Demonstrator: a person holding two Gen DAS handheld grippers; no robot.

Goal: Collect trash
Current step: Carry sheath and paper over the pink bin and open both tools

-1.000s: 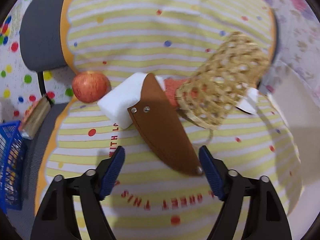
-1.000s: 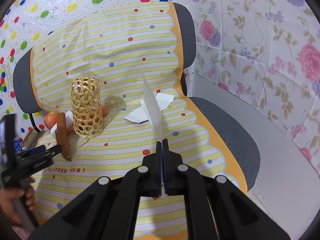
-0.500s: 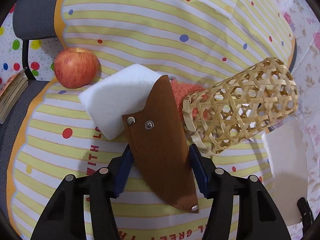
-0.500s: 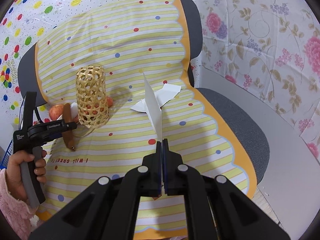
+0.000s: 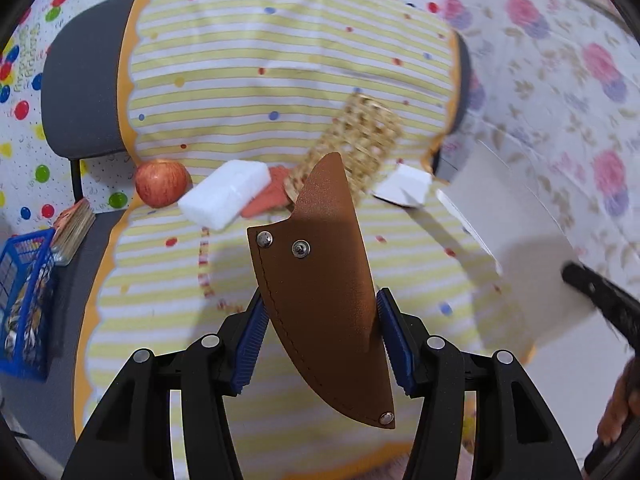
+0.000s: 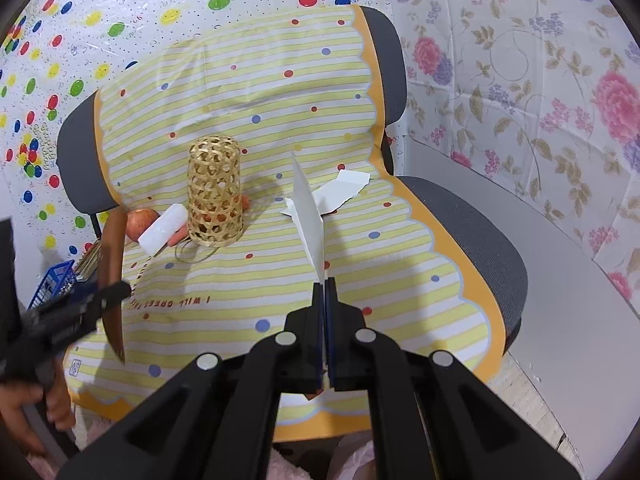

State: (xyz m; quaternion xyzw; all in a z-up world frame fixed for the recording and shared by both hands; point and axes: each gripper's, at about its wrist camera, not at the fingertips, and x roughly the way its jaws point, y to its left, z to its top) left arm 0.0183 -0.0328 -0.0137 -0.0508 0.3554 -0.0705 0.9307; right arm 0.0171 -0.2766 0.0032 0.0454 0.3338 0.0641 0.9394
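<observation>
Now clamped: left gripper (image 5: 320, 334) with its blue pads (image 5: 250, 344) pressed against both edges of a brown leather knife sheath (image 5: 320, 280), jaws roughly half spread to fit its width. Held lifted off the yellow striped cloth (image 5: 168, 320), pointed tip up and away from the camera, riveted end hanging down between the black finger frames. Seen from the right wrist as a thin brown sliver (image 6: 112, 280) at the left edge, gripped by the left tool with a hand (image 6: 24, 412) below it.

Fully closed: right gripper (image 6: 323, 284), jaws pinched on the bottom corner of a stiff white paper scrap (image 6: 308, 220) standing up on edge above the fingers.

Left on the cloth-draped chair: a second white paper scrap (image 6: 344, 190) lying flat just behind the held one; a woven bamboo basket (image 6: 215, 200) upside down, something orange under it; a white foam block (image 6: 164, 228) just left of the basket, touching a red apple (image 6: 140, 218).

Beside the chair, lower left: a blue plastic crate (image 5: 24, 300), a stack of something next to it, too blurred to name.
</observation>
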